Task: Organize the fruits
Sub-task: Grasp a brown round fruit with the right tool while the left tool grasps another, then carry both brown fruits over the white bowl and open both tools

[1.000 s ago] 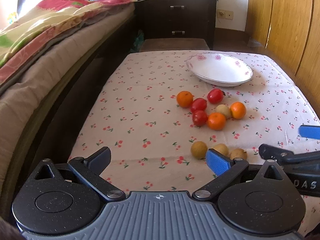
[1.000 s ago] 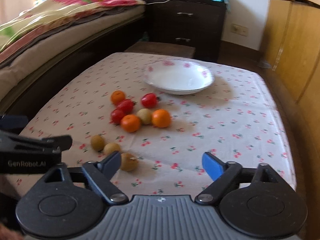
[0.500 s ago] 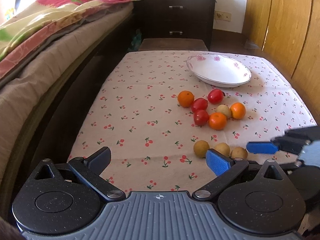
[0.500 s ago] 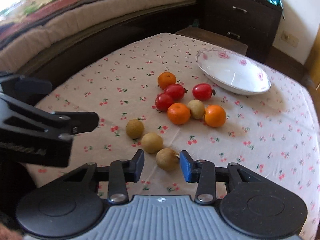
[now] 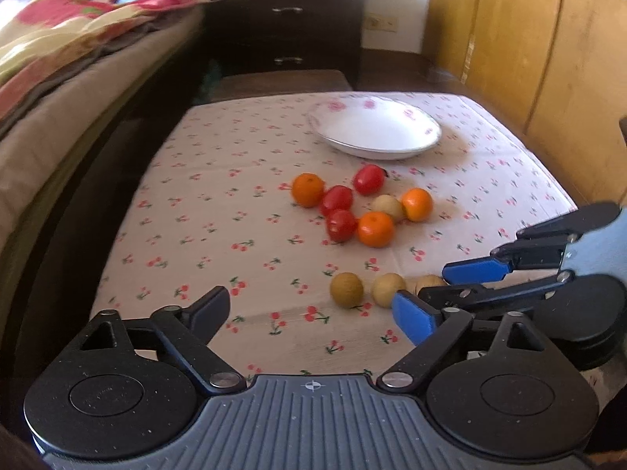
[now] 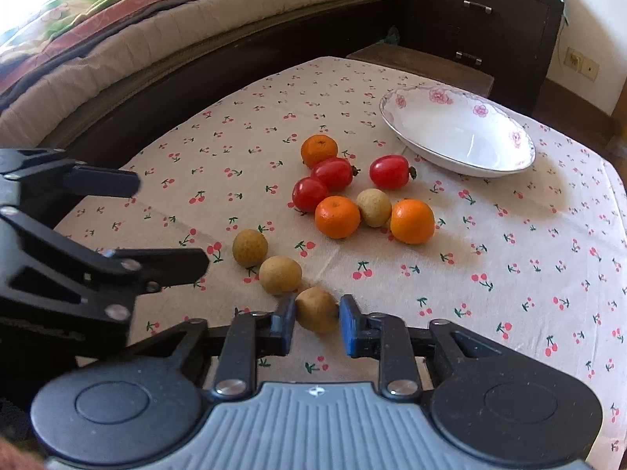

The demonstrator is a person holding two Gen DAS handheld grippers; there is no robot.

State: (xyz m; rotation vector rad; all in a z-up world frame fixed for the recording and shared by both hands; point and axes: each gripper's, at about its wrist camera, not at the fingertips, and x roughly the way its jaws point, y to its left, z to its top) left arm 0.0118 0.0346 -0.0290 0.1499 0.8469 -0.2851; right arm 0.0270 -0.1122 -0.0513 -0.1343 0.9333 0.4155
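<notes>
My right gripper (image 6: 316, 315) is shut on a brown longan (image 6: 317, 309) at the near end of a row of three on the cherry-print table. Two more longans (image 6: 280, 275) (image 6: 250, 247) lie just beyond it. A cluster of three oranges (image 6: 337, 216), three red tomatoes (image 6: 388, 171) and one longan (image 6: 374, 207) lies farther back. A white floral bowl (image 6: 458, 133) stands empty behind them. My left gripper (image 5: 313, 313) is open and empty above the table's near edge. In the left wrist view the right gripper (image 5: 439, 282) closes around the held longan (image 5: 429, 282).
A bed (image 5: 58, 90) runs along the left of the table (image 5: 235, 203). A dark dresser (image 5: 290, 27) stands behind, with a low stool (image 5: 282, 80) at the table's far edge. Wooden wardrobe doors (image 5: 548, 58) line the right.
My right gripper moved forward over the nearest longan and its jaws closed on it. The left gripper shifted slightly and stayed open.
</notes>
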